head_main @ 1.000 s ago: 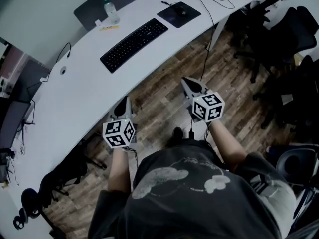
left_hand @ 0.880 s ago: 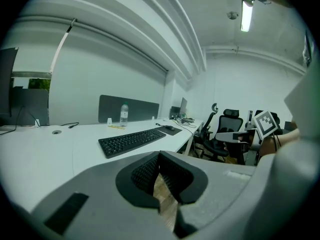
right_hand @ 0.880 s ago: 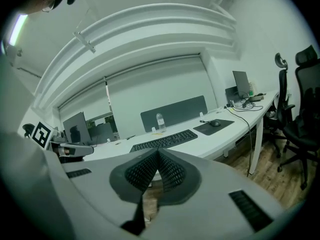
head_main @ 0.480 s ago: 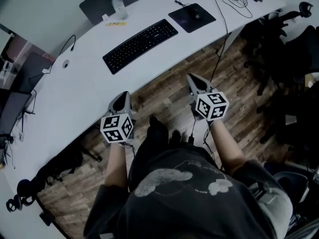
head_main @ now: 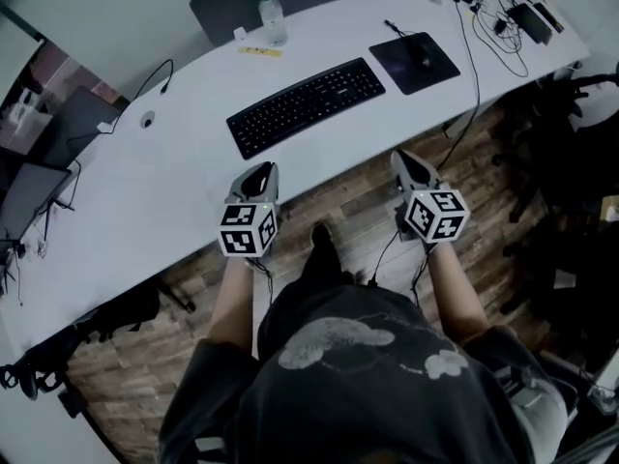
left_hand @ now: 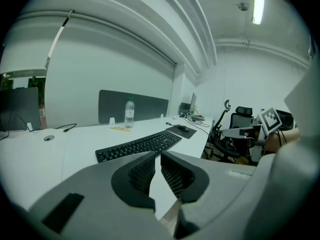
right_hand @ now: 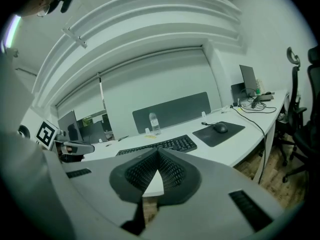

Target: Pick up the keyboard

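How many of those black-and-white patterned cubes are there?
2. The left cube is at the edge of the desk, short of the keyboard; the right cube is over the wooden floor. None appears hidden.

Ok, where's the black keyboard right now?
In the head view the black keyboard lies slantwise on the curved white desk, left of the dark mouse pad and nearer the desk's front edge than the clear plastic water bottle.

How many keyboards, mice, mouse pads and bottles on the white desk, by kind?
keyboard: 1
mouse: 1
mouse pad: 1
bottle: 1
Total: 4
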`<state>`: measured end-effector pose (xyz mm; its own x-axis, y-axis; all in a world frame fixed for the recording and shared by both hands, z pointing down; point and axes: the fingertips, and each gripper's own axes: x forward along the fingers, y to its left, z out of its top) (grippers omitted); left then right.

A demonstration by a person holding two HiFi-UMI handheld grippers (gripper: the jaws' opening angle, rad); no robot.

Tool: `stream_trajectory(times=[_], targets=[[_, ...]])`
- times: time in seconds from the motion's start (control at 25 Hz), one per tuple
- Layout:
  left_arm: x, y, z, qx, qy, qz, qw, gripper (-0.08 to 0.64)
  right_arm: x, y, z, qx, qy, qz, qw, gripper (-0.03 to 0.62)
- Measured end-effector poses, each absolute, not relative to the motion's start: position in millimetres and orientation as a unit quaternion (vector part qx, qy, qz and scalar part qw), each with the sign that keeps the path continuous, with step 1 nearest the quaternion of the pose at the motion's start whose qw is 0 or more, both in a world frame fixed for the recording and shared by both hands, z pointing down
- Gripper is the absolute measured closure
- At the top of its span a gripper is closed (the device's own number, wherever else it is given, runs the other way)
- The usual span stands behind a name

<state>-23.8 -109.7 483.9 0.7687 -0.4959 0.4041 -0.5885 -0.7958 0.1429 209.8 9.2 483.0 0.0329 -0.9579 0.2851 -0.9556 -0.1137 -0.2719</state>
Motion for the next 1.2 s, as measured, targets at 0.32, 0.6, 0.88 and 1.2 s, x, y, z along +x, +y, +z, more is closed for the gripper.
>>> stream_trajectory(times=[0.32, 0.6, 0.88, 1.2], targets=[[-6.5, -168.3, 503.9, 0.931, -0.268, 0.235, 0.078, 0.267, 226.1, -74.2, 479.8, -0.703, 0.681, -0.204, -0.014, 0.603], [2.4, -212.0, 541.2, 0.914, -0.217, 0.341, -0.017, 0.094, 228.5, -126.0, 481.8, -0.697, 0.685, -0.209, -0.033, 0.603], [15.6, -247.6, 581.2, 0.886, -0.139, 0.435, -0.083, 0.016, 232.6, -163.7, 481.8, -0.702, 0.679, -0.21, -0.041, 0.603], [29.8, -257.0, 604.5, 0.865, -0.07, 0.496, -0.029, -0.009, 236.2, -193.0, 486.4, -0.686, 0.692, -0.219, -0.054, 0.603]])
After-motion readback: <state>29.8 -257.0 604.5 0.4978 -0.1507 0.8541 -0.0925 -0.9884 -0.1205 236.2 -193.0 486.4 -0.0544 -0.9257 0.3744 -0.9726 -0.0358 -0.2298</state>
